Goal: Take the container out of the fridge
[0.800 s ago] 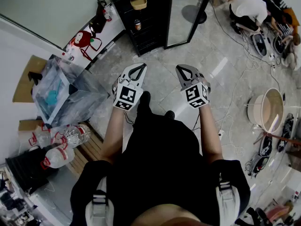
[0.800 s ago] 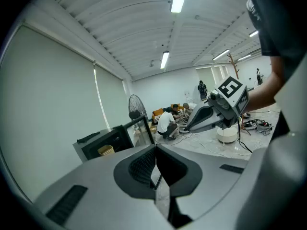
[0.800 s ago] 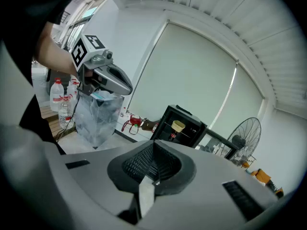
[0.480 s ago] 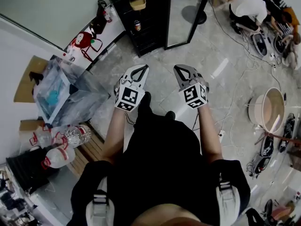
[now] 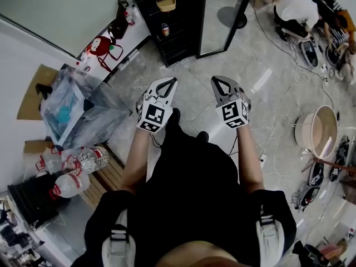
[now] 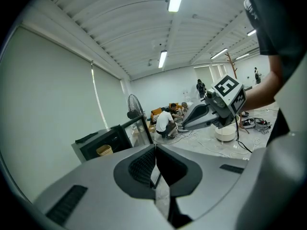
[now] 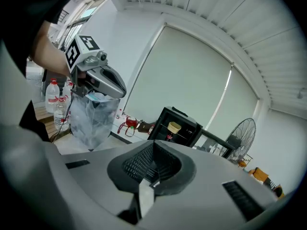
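The black fridge (image 5: 178, 21) stands ahead on the floor with its glass door (image 5: 222, 15) swung open. A pale yellow container (image 5: 166, 3) sits on its top shelf, and a can (image 5: 164, 30) stands on a shelf below. My left gripper (image 5: 168, 80) and right gripper (image 5: 217, 80) are held side by side well short of the fridge, both shut and empty. The left gripper view shows the fridge (image 6: 103, 143) and container (image 6: 103, 150) beyond the shut jaws. The right gripper view shows the container (image 7: 174, 127) in the fridge (image 7: 180, 123).
A clear plastic-wrapped bin (image 5: 72, 107) and water bottles (image 5: 75, 166) stand at the left, with a red bag (image 5: 100, 46) by the wall. A round tub (image 5: 314, 129) and floor cables lie at the right. A crouching person (image 5: 295, 9) is beyond the door.
Both grippers have drifted only slightly and stay shut. The fridge sits a little further right in the view.
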Demonstrator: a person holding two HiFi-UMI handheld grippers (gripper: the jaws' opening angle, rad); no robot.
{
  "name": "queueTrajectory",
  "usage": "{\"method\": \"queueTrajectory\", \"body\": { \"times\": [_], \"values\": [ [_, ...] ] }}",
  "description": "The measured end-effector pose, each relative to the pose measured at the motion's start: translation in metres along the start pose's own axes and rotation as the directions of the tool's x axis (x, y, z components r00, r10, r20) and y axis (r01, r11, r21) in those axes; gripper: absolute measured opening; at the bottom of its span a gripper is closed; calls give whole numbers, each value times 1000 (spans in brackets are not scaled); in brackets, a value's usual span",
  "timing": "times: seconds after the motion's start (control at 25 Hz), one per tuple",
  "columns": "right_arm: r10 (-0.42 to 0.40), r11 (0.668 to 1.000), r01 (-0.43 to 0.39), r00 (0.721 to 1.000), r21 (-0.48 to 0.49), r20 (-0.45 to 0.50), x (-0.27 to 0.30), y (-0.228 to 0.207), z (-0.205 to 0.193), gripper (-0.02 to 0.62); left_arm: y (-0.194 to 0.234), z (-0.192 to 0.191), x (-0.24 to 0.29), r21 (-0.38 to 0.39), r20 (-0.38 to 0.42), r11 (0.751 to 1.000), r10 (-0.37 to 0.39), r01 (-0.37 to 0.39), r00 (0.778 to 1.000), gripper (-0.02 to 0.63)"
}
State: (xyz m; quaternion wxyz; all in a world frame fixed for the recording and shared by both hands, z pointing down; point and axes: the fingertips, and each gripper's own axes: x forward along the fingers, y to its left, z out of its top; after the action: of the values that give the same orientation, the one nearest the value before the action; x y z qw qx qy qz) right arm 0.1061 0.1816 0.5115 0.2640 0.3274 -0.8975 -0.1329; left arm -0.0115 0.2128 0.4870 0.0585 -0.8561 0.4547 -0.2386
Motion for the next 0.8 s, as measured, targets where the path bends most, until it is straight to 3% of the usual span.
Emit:
{"method": "queueTrajectory", "body": {
  "times": [0.8],
  "values": [
    [-33,999,34,998,19,-44,106,-40,28,0,115,-13,62,5,17,998,-66,66,998,21]
  ]
}}
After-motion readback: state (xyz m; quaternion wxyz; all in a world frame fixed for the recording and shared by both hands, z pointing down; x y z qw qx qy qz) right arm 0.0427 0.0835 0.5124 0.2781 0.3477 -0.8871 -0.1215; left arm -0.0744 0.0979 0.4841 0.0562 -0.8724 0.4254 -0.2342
